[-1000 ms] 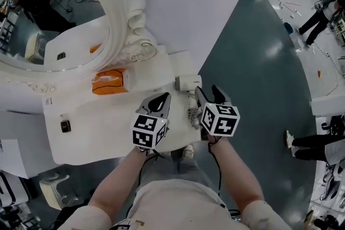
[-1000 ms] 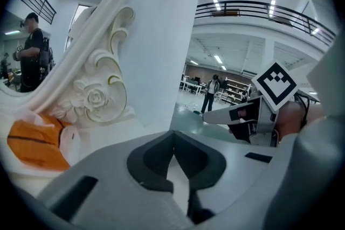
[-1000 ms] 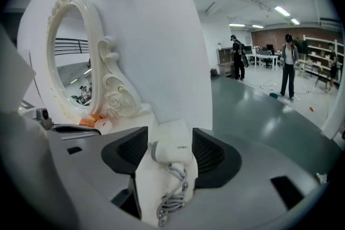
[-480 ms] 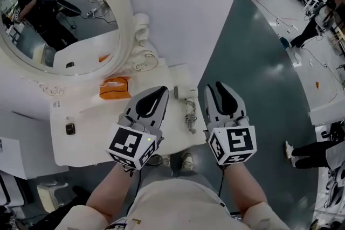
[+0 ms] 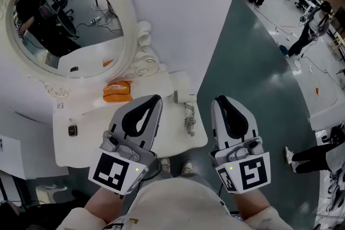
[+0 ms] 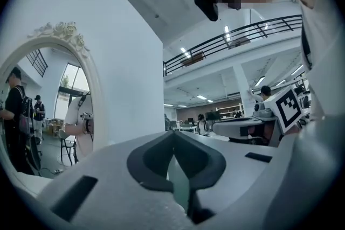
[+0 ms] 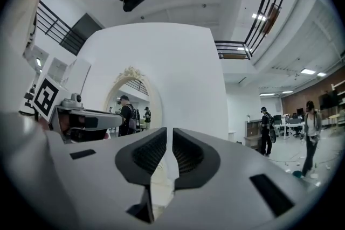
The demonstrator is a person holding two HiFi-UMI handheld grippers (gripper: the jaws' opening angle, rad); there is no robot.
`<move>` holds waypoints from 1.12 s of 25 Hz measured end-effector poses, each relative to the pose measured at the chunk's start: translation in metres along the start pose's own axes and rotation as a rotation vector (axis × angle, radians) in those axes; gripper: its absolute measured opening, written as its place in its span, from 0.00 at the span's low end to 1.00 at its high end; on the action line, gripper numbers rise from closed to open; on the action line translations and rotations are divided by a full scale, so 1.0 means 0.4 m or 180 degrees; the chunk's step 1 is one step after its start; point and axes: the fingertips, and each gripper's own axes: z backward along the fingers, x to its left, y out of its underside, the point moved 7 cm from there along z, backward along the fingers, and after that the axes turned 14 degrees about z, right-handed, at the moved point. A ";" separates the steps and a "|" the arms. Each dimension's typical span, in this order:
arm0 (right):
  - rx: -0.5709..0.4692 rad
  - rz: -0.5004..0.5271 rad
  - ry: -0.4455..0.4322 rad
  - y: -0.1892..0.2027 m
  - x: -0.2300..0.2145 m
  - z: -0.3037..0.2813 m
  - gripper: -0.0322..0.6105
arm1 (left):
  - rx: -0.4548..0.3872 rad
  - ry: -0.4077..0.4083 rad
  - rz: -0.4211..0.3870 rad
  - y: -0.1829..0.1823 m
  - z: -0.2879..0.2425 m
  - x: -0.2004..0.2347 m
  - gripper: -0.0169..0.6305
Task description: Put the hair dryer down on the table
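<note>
The white hair dryer (image 5: 185, 96) lies at the right end of the white dressing table (image 5: 91, 140). Its coiled cord (image 5: 188, 119) trails toward the front edge. Both grippers are held up close to my body, above and clear of the table. My left gripper (image 5: 155, 98) is shut with nothing in it, and its tips (image 6: 173, 134) meet in the left gripper view. My right gripper (image 5: 220, 99) hangs over the floor beside the table. Its jaws are closing and almost together, with nothing between the pads (image 7: 186, 154).
An ornate white oval mirror (image 5: 64, 24) leans on the wall behind the table. An orange box (image 5: 117, 91) sits below it, and a small dark device (image 5: 71, 130) lies near the left end. Grey floor stretches to the right, with people (image 5: 302, 32) standing far off.
Both grippers have drawn back from the table toward my body and risen toward the camera. The right jaws went from wide open to nearly together. The hair dryer stays on the table.
</note>
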 end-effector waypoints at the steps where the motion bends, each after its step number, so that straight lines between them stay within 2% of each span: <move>1: -0.0034 0.0007 -0.0019 -0.009 0.004 0.011 0.11 | 0.0001 -0.0003 0.0033 -0.004 0.011 -0.009 0.05; 3: -0.0079 0.0020 -0.0059 -0.018 0.013 0.033 0.11 | 0.0040 -0.0033 0.0086 0.000 0.029 -0.025 0.05; 9: -0.0127 -0.0077 -0.0102 -0.001 0.030 0.071 0.11 | 0.0192 -0.0103 0.0007 0.048 0.072 -0.050 0.05; 16: 0.0087 -0.0310 -0.0217 0.065 0.054 0.085 0.10 | 0.0370 -0.0195 0.0080 0.105 0.078 -0.039 0.05; 22: 0.0131 -0.0119 -0.0249 0.073 0.061 0.095 0.08 | 0.0395 -0.0175 0.0132 0.114 0.077 -0.051 0.05; 28: 0.0138 -0.0135 -0.0242 0.069 0.061 0.099 0.08 | 0.0346 -0.0155 0.0125 0.106 0.073 -0.057 0.05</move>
